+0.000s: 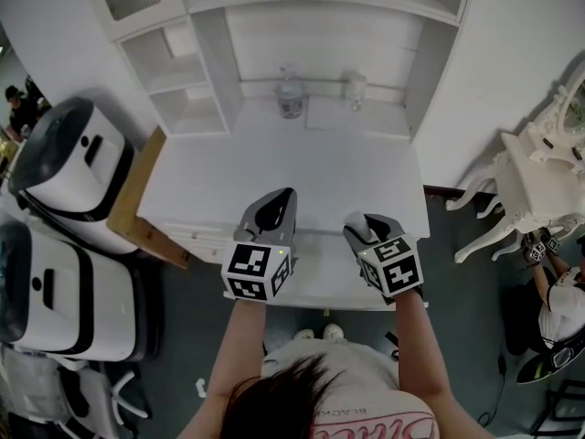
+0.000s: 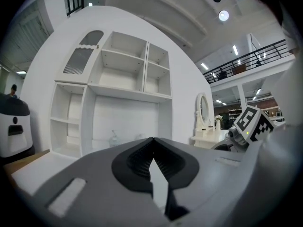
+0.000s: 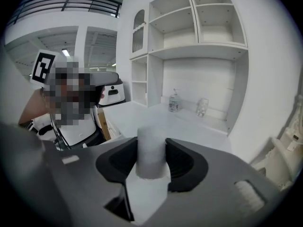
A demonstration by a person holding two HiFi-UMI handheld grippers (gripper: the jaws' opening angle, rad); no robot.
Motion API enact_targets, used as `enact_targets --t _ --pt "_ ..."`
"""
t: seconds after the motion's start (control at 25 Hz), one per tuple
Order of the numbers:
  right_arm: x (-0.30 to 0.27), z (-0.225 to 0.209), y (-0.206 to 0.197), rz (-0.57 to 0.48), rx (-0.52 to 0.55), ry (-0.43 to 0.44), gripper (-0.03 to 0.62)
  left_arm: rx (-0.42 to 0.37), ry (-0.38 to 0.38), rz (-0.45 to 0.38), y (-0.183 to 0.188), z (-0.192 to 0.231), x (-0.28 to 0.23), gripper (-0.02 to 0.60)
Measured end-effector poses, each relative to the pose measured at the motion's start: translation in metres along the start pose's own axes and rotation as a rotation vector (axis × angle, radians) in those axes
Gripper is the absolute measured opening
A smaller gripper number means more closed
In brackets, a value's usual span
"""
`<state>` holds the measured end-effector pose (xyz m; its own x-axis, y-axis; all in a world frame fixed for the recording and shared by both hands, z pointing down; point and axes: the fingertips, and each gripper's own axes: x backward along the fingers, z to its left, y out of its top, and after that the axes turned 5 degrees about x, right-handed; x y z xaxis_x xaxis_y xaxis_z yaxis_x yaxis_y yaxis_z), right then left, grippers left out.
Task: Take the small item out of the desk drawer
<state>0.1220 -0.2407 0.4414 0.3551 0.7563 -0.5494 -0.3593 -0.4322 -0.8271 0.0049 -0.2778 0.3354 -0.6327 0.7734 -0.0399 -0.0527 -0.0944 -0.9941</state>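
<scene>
My right gripper (image 3: pixel 151 148) is shut on a small white upright cylinder (image 3: pixel 150 162), which stands between its dark pads and rises above them. In the head view this gripper (image 1: pixel 366 229) hovers over the front of the white desk (image 1: pixel 320 172). My left gripper (image 1: pixel 267 210) hangs beside it to the left, level with it. Its jaws (image 2: pixel 152 143) meet at the tips with nothing between them. A white ledge (image 1: pixel 320 291) juts out under both grippers at the desk's front; I cannot tell whether it is the pulled-out drawer.
A clear bottle (image 1: pixel 290 99) and a glass jar (image 1: pixel 355 90) stand at the back of the desk under the white shelving (image 1: pixel 183 71). Two white machines (image 1: pixel 73 163) and a wooden panel (image 1: pixel 137 204) are at the left, an ornate white table (image 1: pixel 539 167) at the right.
</scene>
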Motion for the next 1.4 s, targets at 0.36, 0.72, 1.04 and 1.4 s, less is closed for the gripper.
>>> enact_targets --t 0.36,0.72,1.04,1.4 --pt "0.026 -0.016 0.043 -0.134 0.037 -0.089 0.176 -0.055 -0.004 -0.078 0.033 -0.003 0.006 0.017" --pt "0.051 -0.022 0.080 -0.237 0.077 -0.153 0.176 -0.064 0.001 -0.137 0.058 -0.001 0.010 0.017" --pt "0.082 -0.029 0.120 -0.410 0.118 -0.229 0.176 -0.091 0.015 -0.167 0.073 0.005 0.013 0.017" --pt "0.115 -0.044 0.145 -0.548 0.113 -0.314 0.176 -0.156 0.038 -0.203 0.093 0.007 0.017 0.017"
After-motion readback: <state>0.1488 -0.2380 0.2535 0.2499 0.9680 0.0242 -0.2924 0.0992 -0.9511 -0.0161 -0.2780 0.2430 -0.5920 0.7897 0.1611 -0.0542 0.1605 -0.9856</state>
